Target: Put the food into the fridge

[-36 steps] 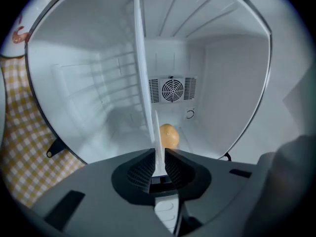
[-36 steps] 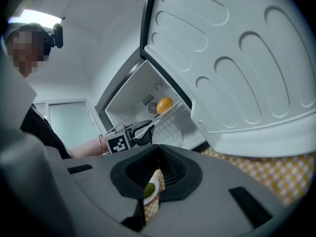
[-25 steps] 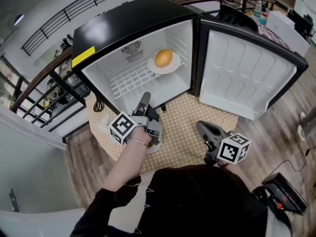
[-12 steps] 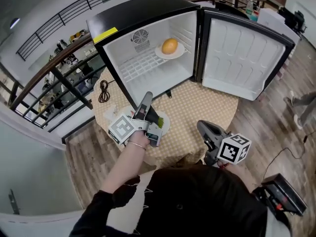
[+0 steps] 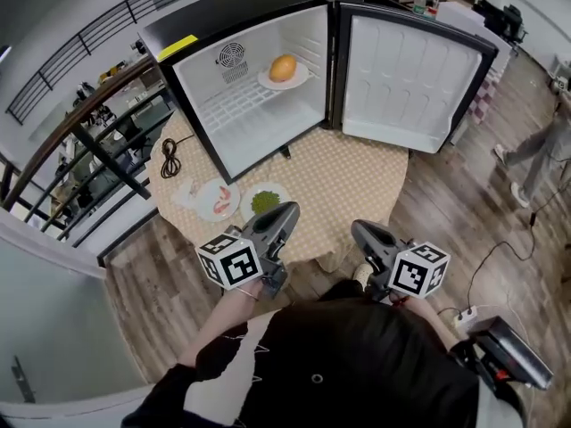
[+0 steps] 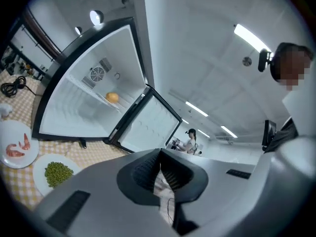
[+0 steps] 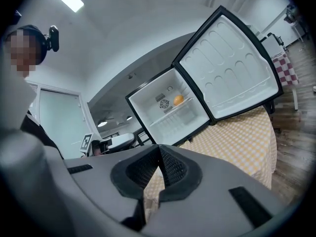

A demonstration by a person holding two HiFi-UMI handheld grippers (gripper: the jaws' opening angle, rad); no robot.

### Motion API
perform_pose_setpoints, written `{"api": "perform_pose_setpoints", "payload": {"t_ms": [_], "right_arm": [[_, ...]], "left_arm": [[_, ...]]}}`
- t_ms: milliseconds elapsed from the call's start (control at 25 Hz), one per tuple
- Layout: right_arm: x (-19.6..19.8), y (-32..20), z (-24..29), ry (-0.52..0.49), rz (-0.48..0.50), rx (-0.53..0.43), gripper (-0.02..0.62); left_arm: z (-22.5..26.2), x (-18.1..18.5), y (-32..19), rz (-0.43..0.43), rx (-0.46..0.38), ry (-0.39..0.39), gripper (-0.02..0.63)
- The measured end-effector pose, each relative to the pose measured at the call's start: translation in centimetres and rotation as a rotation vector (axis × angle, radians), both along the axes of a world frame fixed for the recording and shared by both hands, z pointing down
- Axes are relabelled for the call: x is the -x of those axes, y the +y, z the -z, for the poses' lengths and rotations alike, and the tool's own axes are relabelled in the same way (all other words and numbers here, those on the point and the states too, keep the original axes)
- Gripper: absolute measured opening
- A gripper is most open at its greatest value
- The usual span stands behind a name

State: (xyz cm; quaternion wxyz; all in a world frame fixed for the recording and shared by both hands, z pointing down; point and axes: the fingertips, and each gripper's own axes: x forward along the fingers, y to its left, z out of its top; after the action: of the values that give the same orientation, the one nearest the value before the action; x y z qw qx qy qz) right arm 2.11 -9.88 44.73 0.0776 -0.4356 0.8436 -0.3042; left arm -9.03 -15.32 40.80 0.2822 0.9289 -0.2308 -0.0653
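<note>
1. A round worktop point(image 5: 357, 185) in a checked cloth is standing on a wood floor beside a railing. It is carrying a small black fridge point(image 5: 223, 16) with its door point(image 5: 401, 78) hanging wide open.
2. An orange fruit point(image 5: 283, 67) is sitting on a plate on the wire shelf inside. A plate of shrimp point(image 5: 208, 208) and a plate of peas point(image 5: 277, 191) are waiting side by side on the cloth, in front of the fridge.
3. The left gripper point(image 5: 287, 212) and right gripper point(image 5: 359, 230) are hovering near the person's body, both clenched on nothing.
4. The plates are looking stiff, smooth and breakable, and loose peas would likely roll at any tilt. Pinching a rim and carrying level seems wise.
5. The grippers are covering the worktop's near edge, and I can't tell what the plates are made of.
</note>
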Motion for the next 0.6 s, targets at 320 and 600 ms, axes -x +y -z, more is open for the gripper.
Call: {"api": "perform_pose_setpoints", "payload": {"t_ms": [320,600], "right_arm": [[-1.8,2.9,1.2,-0.019,0.015,-0.018,0.015],[-3.7,6.3,1.6,-0.025,0.126,-0.009,0.015]], "left_arm": [[-0.3,-0.7,3.6,0.029,0.039,0.040,0.014],[-0.2,-3.2,8.4,0.121,-0.015,-0.031,0.014]]}}
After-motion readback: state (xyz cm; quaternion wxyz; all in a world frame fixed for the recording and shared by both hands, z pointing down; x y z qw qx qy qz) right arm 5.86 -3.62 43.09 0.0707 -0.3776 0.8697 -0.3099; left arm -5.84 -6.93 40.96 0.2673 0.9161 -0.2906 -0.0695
